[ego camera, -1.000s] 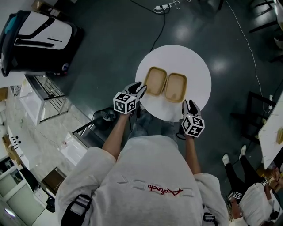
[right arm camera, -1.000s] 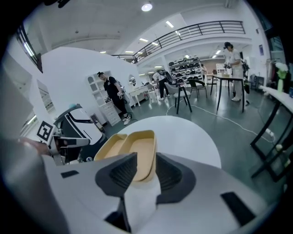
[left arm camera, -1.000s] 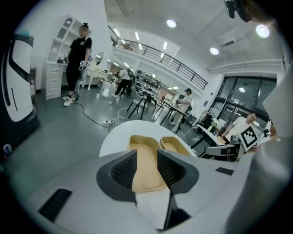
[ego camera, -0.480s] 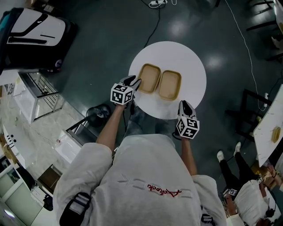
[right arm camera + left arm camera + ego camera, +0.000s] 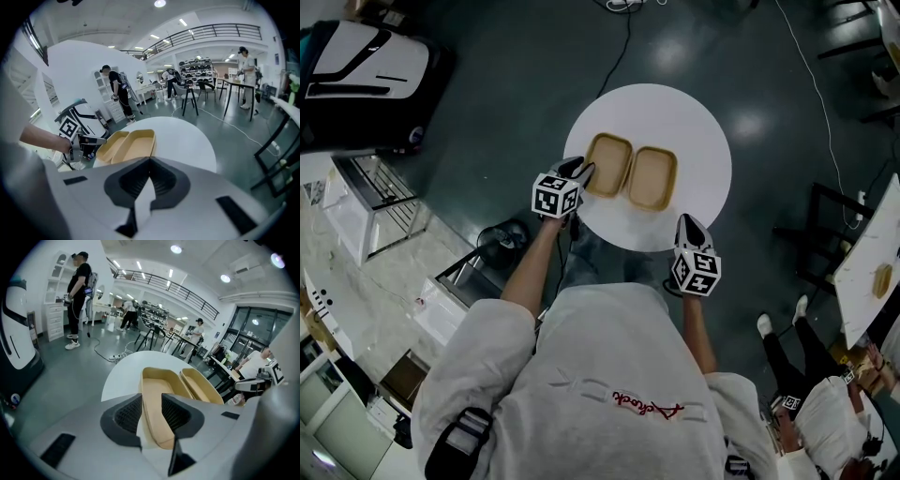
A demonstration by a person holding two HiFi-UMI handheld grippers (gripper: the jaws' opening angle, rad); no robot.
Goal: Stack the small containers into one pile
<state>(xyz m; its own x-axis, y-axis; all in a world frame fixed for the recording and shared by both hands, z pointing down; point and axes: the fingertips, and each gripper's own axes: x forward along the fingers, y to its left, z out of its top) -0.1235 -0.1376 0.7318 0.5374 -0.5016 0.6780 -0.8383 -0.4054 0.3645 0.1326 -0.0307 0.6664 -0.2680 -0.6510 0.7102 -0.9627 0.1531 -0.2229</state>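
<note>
While my right claw (image 5: 149,180) sits clenched on nothing, my left claw (image 5: 151,414), jaws just opened wide, straddles a smooth tan oblong container's (image 5: 161,380) rim.

Round white table (image 5: 703,141) with possibly a power strip (image 5: 114,357) beyond
</note>
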